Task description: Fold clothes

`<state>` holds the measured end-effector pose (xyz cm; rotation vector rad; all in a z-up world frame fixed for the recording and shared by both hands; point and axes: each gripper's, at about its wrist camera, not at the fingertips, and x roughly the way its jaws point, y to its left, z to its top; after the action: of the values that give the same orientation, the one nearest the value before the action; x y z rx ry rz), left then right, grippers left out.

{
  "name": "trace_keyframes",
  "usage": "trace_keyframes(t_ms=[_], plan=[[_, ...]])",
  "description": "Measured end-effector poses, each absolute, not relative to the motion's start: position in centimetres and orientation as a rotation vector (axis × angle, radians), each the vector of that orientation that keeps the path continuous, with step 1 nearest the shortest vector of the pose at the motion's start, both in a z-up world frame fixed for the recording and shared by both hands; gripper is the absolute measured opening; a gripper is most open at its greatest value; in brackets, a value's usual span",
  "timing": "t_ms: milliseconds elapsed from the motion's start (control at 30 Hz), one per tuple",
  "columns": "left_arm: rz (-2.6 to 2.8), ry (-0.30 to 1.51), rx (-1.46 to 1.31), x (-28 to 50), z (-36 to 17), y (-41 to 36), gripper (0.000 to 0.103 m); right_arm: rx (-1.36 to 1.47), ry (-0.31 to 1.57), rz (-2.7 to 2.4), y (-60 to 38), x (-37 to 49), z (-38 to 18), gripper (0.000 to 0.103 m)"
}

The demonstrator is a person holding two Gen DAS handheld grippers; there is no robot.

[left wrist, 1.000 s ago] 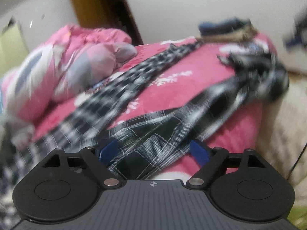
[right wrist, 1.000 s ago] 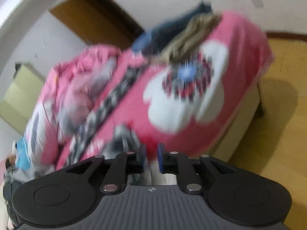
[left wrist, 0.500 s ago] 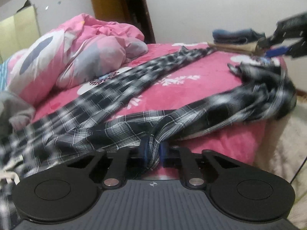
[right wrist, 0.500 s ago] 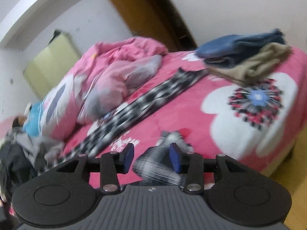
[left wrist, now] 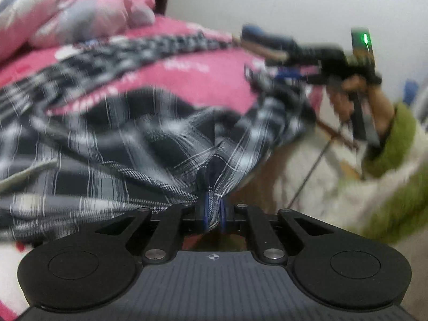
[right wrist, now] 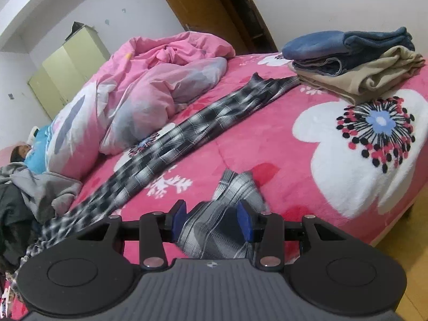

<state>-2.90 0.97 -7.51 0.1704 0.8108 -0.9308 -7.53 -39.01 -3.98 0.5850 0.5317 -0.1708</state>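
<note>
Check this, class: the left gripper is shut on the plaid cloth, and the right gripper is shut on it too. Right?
Not quite. The left gripper is shut on the plaid cloth, but the right wrist view shows the right gripper open, its jaws apart on either side of the cloth.

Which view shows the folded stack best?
The right wrist view: the folded stack sits sharp and whole at the far corner of the bed, blue pieces on top of beige. The left wrist view shows it only as a small blurred smear, partly hidden by the right gripper.
</note>
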Motion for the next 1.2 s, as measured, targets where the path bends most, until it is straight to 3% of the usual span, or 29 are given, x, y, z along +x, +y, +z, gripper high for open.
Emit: trace_keyframes(t_ms=[67, 200, 300, 433, 567, 733, 1200], plan=[[-0.916, 0.827, 0.132, -2.6, -7.3, 1.6, 0.017, 0.571, 0.534, -0.175, -39.0, -7.0, -3.8, 0.045], [-0.950, 0.767, 0.023, -2.0, -5.0, 3.4, 0.043, 0.534, 0.518, -0.185, -39.3, -5.7, -2.9, 0.049], [-0.995, 0.694, -0.087, -0.6, -2.7, 4.9, 0.052, 0.527, 0.509, -0.173, -40.4, -3.7, -2.3, 0.049], [-0.926, 0.610, -0.165, 3.7, -1.3, 4.8, 0.053, 0.522, 0.499, -0.154, -42.1, -0.7, -1.6, 0.049], [-0.719, 0.567, -0.029, 9.7, -2.1, 1.8, 0.053, 0.610, 0.536, -0.192, -45.5, 3.9, -2.7, 0.047], [-0.660, 0.580, 0.115, 15.2, -3.9, -2.2, 0.053, 0.787, 0.582, -0.278, -51.4, 9.5, -5.0, 0.032], [-0.677, 0.609, 0.249, 16.4, -8.9, -3.5, 0.046, 0.850, 0.738, -0.502, -57.9, 19.5, -7.2, 0.032]])
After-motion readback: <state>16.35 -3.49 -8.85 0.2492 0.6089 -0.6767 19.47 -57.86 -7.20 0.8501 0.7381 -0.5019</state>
